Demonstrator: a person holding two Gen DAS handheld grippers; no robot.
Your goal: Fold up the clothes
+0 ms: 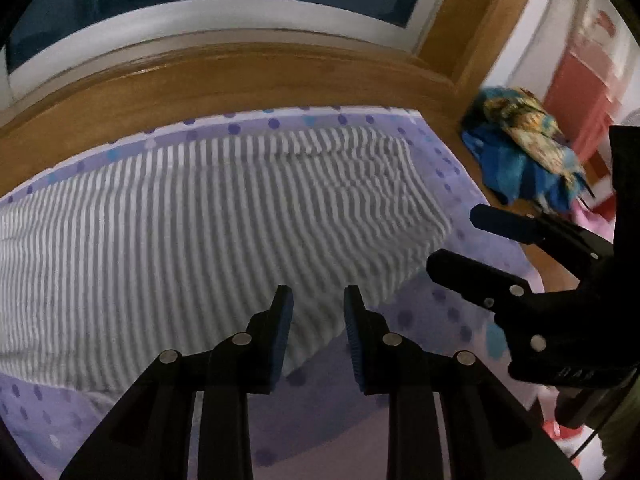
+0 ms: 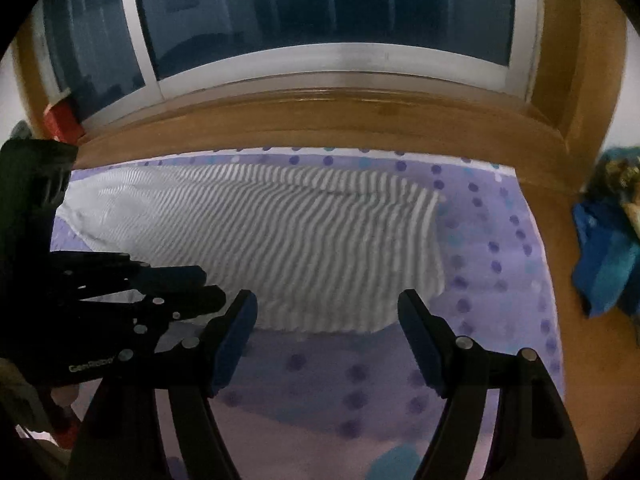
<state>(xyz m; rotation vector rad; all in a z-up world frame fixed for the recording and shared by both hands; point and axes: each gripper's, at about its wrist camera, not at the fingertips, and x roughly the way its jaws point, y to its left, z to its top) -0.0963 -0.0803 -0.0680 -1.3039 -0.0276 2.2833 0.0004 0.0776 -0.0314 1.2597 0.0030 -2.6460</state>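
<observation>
My left claw (image 1: 318, 300) hangs nearest me, its jaws set narrow with nothing between them, the blue pads (image 1: 282, 332) poised over the near edge of the striped garment (image 1: 192, 220). My right claw (image 2: 328, 308) is spread wide and holds nothing either; it hovers above the bare purple dotted sheet (image 2: 500, 248) just short of the garment's near right corner. Each claw shows up in the other's view: the right one at the right side of the left view, the left one at the left side of the right view, both pointing toward the cloth.

The grey and white striped garment lies flat across the sheet, reaching from its left part almost to the far edge, with a strip of dotted sheet bare along its right side. Beyond the sheet's far edge runs a wooden ledge (image 1: 240, 80), and behind that a window (image 2: 320, 8). Off the sheet's far right corner, on the wood, sits a crumpled blue and yellow cloth (image 1: 524, 148).
</observation>
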